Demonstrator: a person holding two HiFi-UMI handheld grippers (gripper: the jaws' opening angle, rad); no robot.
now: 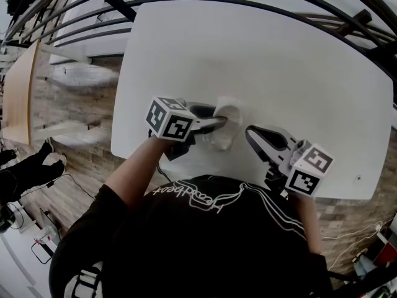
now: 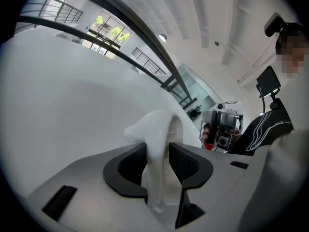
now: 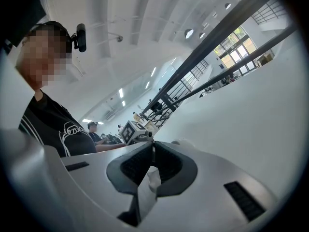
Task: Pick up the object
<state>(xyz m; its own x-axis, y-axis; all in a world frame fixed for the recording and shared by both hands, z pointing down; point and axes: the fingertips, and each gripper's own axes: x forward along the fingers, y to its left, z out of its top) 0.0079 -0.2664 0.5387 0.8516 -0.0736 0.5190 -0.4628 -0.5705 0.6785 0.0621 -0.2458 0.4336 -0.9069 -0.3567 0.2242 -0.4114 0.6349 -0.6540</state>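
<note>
A glossy white cup [image 1: 231,112] sits on the white table [image 1: 279,61] just in front of me. My left gripper [image 1: 222,121] reaches it from the left. In the left gripper view the cup's curved wall [image 2: 157,124] stands upright between the two black pads [image 2: 133,164] of the left gripper [image 2: 158,151], and both pads lie against it. My right gripper [image 1: 249,133] rests to the right of the cup, apart from it. Its jaws [image 3: 153,146] are closed together with nothing gripped. The left gripper's marker cube [image 3: 135,129] shows beyond them.
The table's near edge runs right under both hands, and its left edge [image 1: 121,104] lies close to the left arm. Wood-look floor and a bench [image 1: 18,92] are to the left. Black railings [image 1: 93,5] cross above the far side.
</note>
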